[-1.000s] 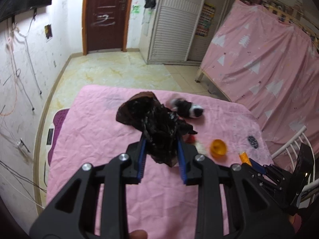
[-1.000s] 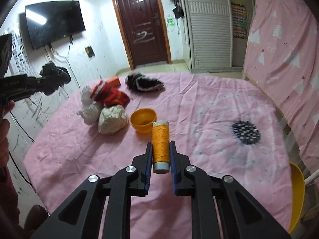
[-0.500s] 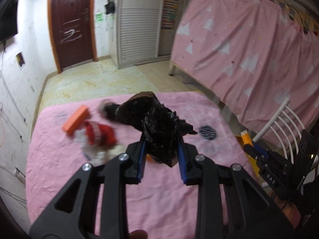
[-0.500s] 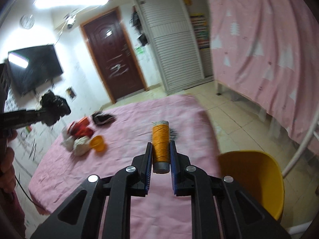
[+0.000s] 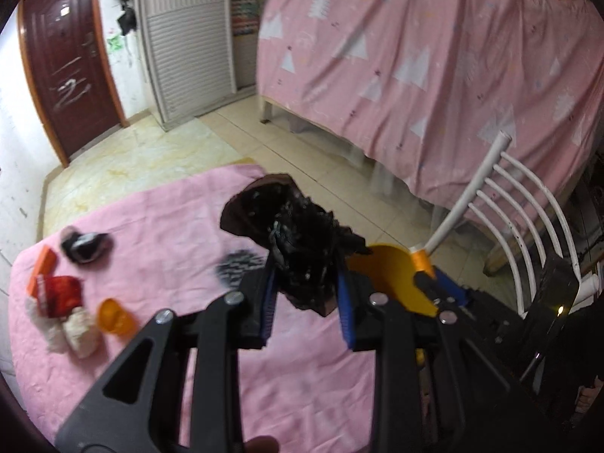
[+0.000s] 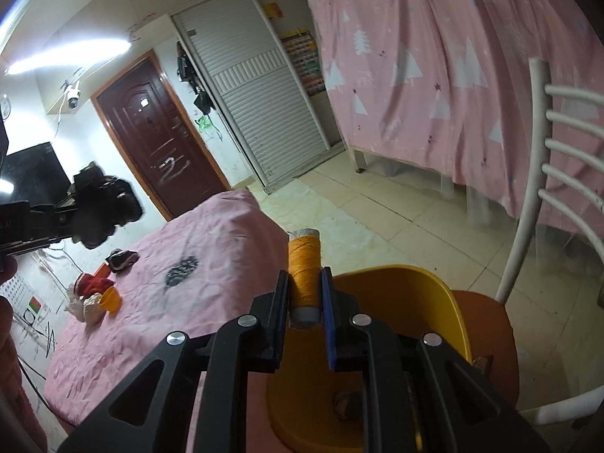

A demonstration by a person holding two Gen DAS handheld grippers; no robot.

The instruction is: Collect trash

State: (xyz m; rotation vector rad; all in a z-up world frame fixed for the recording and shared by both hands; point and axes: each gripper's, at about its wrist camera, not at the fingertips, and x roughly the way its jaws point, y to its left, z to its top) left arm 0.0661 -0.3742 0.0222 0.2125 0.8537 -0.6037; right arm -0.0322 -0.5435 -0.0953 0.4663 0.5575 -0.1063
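Transport step. Right claw (image 6: 305,311) pinched the orange thread spool (image 6: 304,270), hanging over the rim of the yellow bin (image 6: 434,298) on the chair (image 6: 490,324). Left claw (image 5: 305,292) clamped the crumpled black bag (image 5: 298,241), above the surface (image 5: 170,219) edge, beside the bin. Next, likely: centre the spool over the bin and release; bag after.
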